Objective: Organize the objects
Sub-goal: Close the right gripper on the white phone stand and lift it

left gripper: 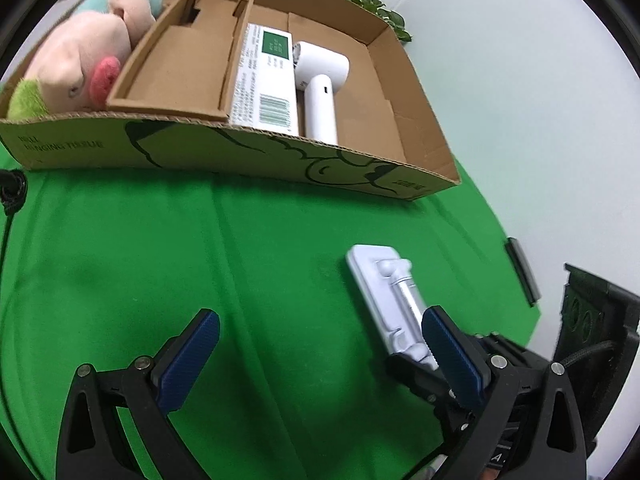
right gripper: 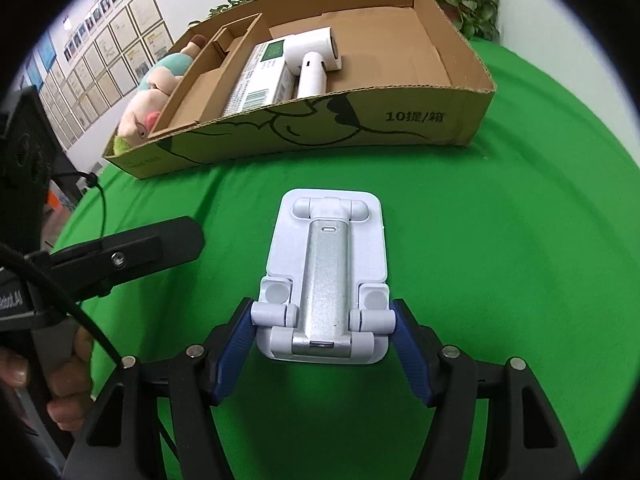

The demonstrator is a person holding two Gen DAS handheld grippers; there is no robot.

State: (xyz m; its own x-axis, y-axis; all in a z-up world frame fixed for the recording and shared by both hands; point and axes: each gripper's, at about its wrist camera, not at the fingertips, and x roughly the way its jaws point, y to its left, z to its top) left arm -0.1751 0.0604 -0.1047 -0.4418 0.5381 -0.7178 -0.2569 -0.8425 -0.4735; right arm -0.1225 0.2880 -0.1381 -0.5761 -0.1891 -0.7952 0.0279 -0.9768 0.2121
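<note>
While lying flat on the green tabletop (right gripper: 500,240), pinched at its near end by right gripper (right gripper: 323,338) jaws: folded white phone stand (right gripper: 326,272). Held inside cardboard box (right gripper: 400,120): plush toy (left gripper: 80,60), cardboard insert (left gripper: 180,64), white carton (left gripper: 268,80), white hair dryer (left gripper: 320,92). Seen only from left wrist: left gripper (left gripper: 320,352) jaws spread, empty.

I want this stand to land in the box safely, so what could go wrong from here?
1. The right gripper pinches only the near end of the folded phone stand, so it might tip or slip when lifted.
2. The cardboard box has a raised front wall; a low carry could snag.
3. The open space lies beside the hair dryer, which could get bumped.
</note>
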